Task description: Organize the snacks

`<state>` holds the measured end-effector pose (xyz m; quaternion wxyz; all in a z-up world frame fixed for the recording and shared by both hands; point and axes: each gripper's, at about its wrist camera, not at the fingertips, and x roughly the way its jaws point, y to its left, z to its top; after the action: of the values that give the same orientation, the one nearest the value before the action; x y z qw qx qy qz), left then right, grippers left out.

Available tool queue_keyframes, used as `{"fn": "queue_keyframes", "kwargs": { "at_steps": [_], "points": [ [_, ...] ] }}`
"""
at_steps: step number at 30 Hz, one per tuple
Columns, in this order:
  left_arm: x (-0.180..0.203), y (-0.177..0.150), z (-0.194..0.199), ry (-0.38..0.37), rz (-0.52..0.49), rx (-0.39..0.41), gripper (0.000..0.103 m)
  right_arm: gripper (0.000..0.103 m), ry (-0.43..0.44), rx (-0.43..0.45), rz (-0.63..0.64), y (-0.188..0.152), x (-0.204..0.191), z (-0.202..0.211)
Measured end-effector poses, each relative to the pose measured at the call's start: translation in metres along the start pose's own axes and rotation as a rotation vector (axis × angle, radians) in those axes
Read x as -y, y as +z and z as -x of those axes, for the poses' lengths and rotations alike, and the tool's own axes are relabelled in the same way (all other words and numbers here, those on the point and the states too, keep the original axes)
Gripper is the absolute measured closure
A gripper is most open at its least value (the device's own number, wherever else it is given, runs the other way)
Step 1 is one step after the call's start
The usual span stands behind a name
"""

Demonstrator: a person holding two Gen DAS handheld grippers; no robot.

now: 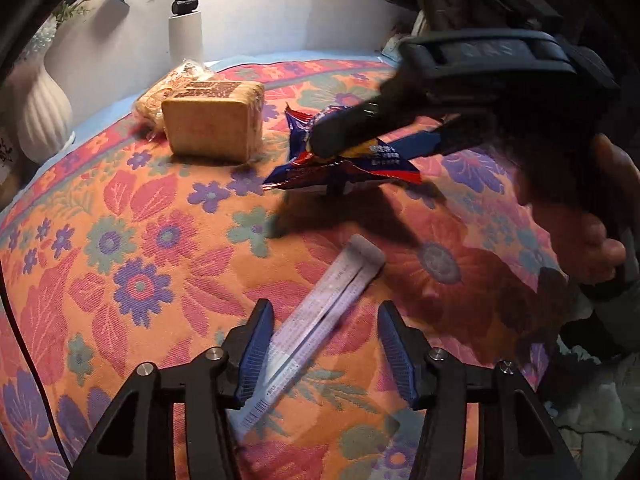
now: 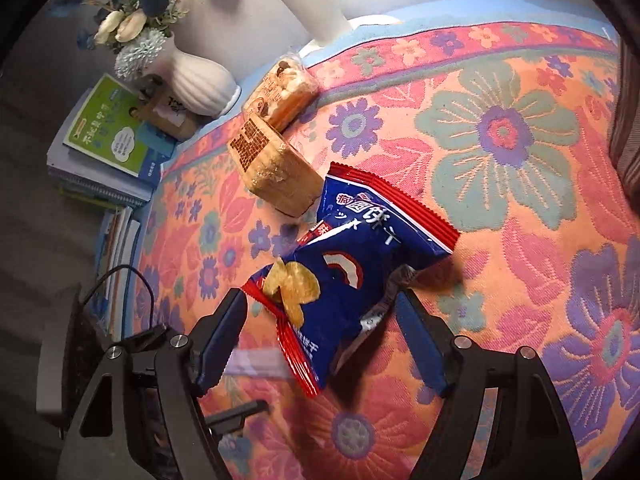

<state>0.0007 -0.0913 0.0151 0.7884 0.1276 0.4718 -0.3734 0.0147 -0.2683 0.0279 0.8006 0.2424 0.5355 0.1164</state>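
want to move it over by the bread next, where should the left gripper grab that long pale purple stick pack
Grip the stick pack across its narrow width, near the middle, coming from above. It lies flat on the flowered cloth, long and slim, running diagonally between the left gripper fingers, so roll the wrist to square them to its long edges.

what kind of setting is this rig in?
Likely a home desk or side table, not a lab: floral woven tablecloth, white ribbed vase of artificial flowers against the wall, and a stack of books beside it.
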Motion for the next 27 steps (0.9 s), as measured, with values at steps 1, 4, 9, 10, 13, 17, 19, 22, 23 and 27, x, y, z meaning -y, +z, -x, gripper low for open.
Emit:
{"fn": "queue_keyframes", "kwargs": {
  "at_steps": [1,4,9,10,13,17,19,22,23,27],
  "points": [
    [0.004,-0.003,0.001,-0.005,-0.010,-0.001,0.054,0.026,-0.021,0.012,-0.001,0.003,-0.001,-0.002],
    [0.013,-0.008,0.005,-0.071,-0.016,-0.006,0.057,0.023,-0.059,0.033,-0.002,0.010,-0.006,-0.013],
    [0.028,-0.012,0.001,-0.028,-0.037,0.005,0.057,0.021,-0.167,0.063,0.093,0.006,-0.024,-0.022],
    [0.029,-0.012,0.001,-0.028,-0.040,0.006,0.057,0.021,-0.191,0.067,0.126,0.004,-0.027,-0.024],
    [0.025,-0.010,0.001,-0.040,-0.024,0.004,0.055,0.024,-0.235,0.087,0.183,-0.003,-0.032,-0.026],
    [0.022,-0.013,0.005,-0.009,-0.031,-0.017,0.055,0.040,-0.253,0.099,0.211,-0.009,-0.027,-0.019],
    [0.024,-0.016,0.008,0.014,-0.034,-0.035,0.053,0.044,-0.222,0.091,0.193,-0.014,-0.019,-0.011],
    [0.031,-0.024,0.013,0.010,-0.027,-0.065,0.045,0.045,-0.203,0.091,0.189,-0.028,-0.010,0.004],
    [0.033,-0.025,0.014,0.009,-0.024,-0.074,0.045,0.046,-0.200,0.090,0.185,-0.035,-0.005,0.010],
    [0.051,-0.030,0.011,0.063,-0.004,-0.101,0.045,0.046,-0.199,0.096,0.182,-0.061,0.012,0.034]
  ]
}}
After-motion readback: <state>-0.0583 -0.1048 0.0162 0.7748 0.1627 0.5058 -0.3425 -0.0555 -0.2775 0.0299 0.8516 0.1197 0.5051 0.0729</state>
